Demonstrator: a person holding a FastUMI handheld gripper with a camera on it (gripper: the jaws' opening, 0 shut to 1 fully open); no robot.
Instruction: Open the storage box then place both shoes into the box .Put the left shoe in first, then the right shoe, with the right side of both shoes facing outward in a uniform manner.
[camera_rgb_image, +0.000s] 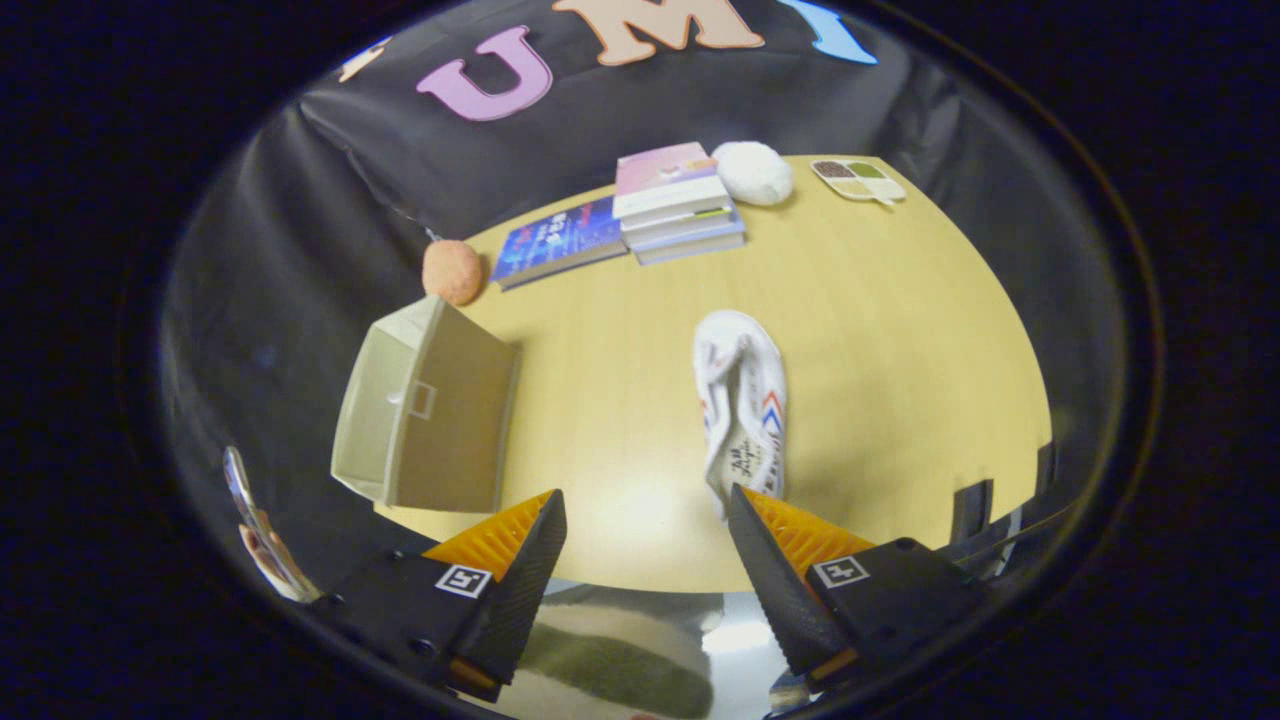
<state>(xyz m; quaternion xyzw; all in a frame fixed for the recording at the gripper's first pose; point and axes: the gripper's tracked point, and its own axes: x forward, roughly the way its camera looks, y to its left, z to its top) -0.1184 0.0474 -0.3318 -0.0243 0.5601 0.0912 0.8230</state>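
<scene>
A beige storage box (430, 415) stands at the left side of the yellow table (880, 330), just beyond my left finger; its brown front panel has a small handle cut-out. One white shoe (742, 405) with red and blue marks lies on the table, its near end just ahead of my right fingertip. My gripper (645, 510) hovers above the table's near edge, open, with nothing between its fingers.
Behind the shoe, a stack of books (675, 203) and a blue book (560, 242) lie at the table's far side. An orange ball (453, 271), a white fluffy ball (752, 172) and a small tray (858, 180) sit there too.
</scene>
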